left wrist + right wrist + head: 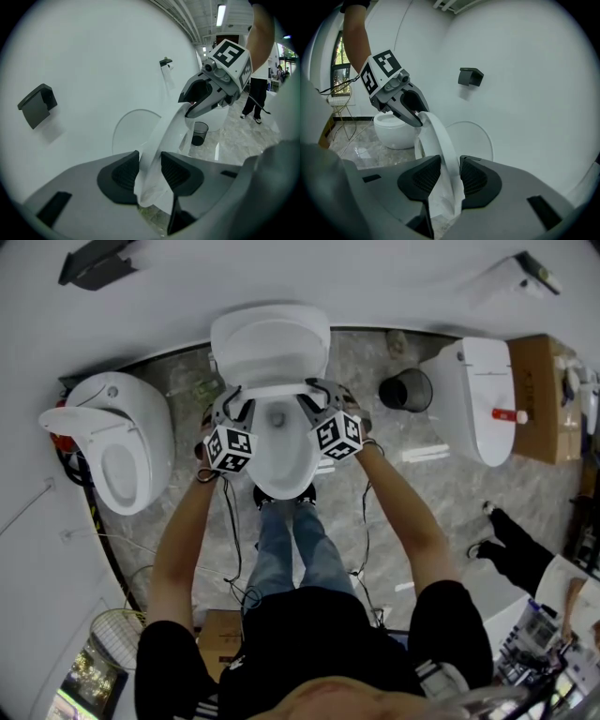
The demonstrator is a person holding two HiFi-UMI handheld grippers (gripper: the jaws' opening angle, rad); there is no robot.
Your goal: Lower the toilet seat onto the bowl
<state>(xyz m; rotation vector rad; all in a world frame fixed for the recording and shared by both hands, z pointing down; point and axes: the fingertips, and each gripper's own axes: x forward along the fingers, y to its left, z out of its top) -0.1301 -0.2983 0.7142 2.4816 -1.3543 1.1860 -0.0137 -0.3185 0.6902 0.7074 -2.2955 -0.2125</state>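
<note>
The white toilet bowl [281, 465] stands in front of me against the wall, its lid [270, 343] upright. The white seat ring [274, 390] is raised partway, tilted above the bowl. My left gripper [234, 396] is shut on the ring's left side, and my right gripper [319, 390] is shut on its right side. In the left gripper view the seat [164, 131] runs between my left gripper's [150, 171] dark pads up to the right gripper [193, 105]. In the right gripper view the seat [438, 136] passes between my right gripper's [450, 176] pads toward the left gripper [417, 119], with the lid [476, 143] behind.
A second toilet [117, 442] with its seat up stands at the left, a third [478, 395] at the right. A black bin [406, 390] sits between the middle and right toilets, beside a cardboard box [544, 395]. A bystander's legs [511, 545] are at the right. Cables trail on the floor.
</note>
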